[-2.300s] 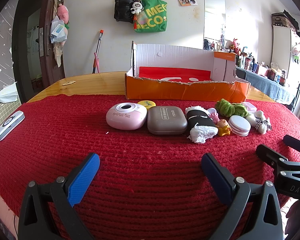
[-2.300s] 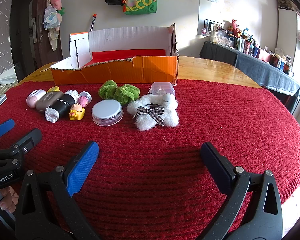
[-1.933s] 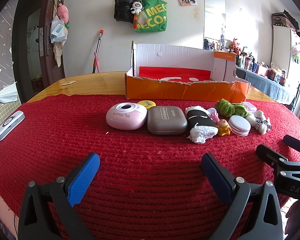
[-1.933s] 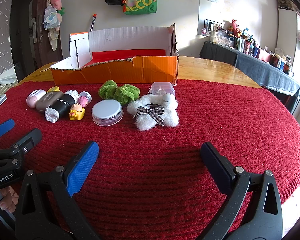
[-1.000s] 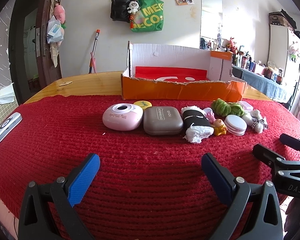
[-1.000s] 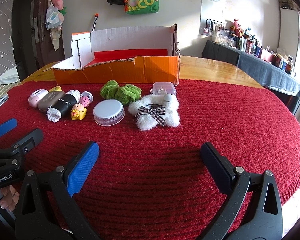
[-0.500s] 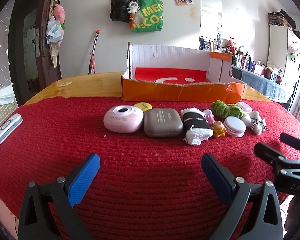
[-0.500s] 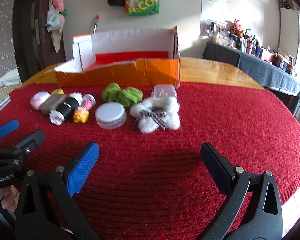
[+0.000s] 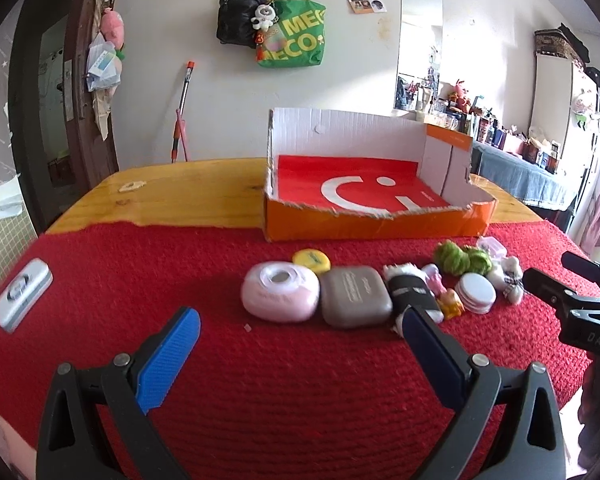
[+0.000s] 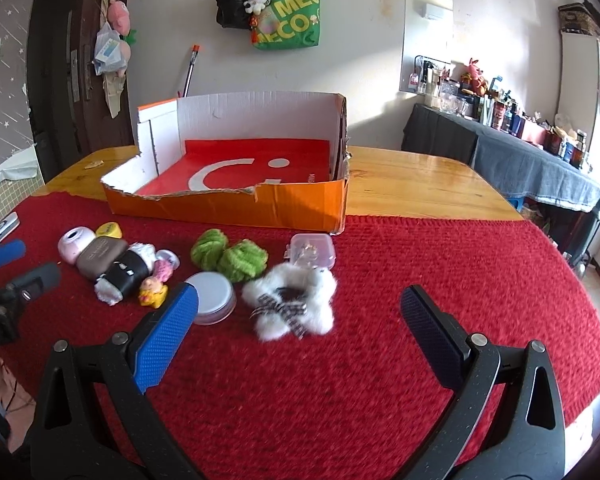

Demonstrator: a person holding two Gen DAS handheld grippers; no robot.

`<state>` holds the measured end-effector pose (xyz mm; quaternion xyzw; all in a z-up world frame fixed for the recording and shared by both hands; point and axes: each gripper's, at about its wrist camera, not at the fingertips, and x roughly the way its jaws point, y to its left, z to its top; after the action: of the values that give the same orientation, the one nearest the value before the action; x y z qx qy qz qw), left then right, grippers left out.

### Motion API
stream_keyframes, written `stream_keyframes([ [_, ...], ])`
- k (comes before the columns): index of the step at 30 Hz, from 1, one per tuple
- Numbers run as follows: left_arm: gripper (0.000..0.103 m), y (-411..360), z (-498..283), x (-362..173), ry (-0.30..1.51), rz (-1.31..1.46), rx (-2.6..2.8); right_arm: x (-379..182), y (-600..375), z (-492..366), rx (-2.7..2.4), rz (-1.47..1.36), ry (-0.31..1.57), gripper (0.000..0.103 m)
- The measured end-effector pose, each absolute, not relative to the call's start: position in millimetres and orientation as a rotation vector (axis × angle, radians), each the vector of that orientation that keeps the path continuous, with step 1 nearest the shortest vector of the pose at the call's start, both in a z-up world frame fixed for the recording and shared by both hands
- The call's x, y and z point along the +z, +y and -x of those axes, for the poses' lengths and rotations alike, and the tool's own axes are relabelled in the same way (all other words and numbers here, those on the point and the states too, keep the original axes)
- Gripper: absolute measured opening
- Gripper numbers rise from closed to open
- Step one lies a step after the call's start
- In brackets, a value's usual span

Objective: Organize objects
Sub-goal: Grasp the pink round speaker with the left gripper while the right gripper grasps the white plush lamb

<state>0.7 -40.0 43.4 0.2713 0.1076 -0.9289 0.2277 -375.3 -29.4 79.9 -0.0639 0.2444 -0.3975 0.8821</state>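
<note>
Left wrist view: the left gripper (image 9: 298,326) occupies the lower frame with its blue-padded fingers (image 9: 168,354) spread wide apart and nothing between them, above a red mat (image 9: 140,264). At centre lies a row of small objects: a pink case (image 9: 280,297), a yellow disc (image 9: 311,261) just behind it, a grey case (image 9: 355,295) touching the pink one, a black roll (image 9: 410,292), a yellow figure (image 9: 451,304), a white tin (image 9: 477,292), a green scrunchie (image 9: 462,261) and a white plush (image 9: 508,280). Behind the row, upper centre, stands an orange box (image 9: 372,226), open-topped, with a red floor. A silver remote (image 9: 23,294) lies at the left edge. The right gripper (image 9: 576,276) enters at the right edge; its opening cannot be judged from this view. Right wrist view: the right gripper (image 10: 298,312) fills the lower frame, jaws likewise wide apart and holding nothing. The plush (image 10: 292,304) lies at centre, just ahead of the gap between the jaws; the tin (image 10: 214,296) sits beside the left fingertip, the scrunchie (image 10: 230,256) behind it, and a clear box (image 10: 312,250) behind the plush. The black roll (image 10: 126,270), grey case (image 10: 98,256) and pink case (image 10: 74,242) extend toward centre left. The orange box (image 10: 236,208) stands in the upper centre on a wooden table (image 10: 420,184). The left gripper (image 10: 18,266) shows at the left edge.
</note>
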Motion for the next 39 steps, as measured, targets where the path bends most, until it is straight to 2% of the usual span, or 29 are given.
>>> stream_keyframes([
  [8,0.103,-81,10,53,0.282,-0.861,-2.554,88,-60,367,-0.828,0.088,0.595,0.103],
  [18,0.103,-102,29,30,0.221,-1.065,-2.503,82,-85,360,-0.791,0.0,0.701,0.103],
  [23,0.103,-107,33,25,0.257,-1.097,-2.504,75,-90,352,-0.778,0.024,0.765,0.103],
  [30,0.102,-106,41,25,0.218,-1.108,-2.474,73,-91,348,-0.763,0.05,0.796,0.103],
  [35,0.096,-110,45,24,0.27,-1.114,-2.469,73,-93,348,-0.744,0.043,0.792,0.103],
  [39,0.086,-112,48,22,0.318,-1.12,-2.476,74,-91,345,-0.725,0.069,0.784,0.091],
])
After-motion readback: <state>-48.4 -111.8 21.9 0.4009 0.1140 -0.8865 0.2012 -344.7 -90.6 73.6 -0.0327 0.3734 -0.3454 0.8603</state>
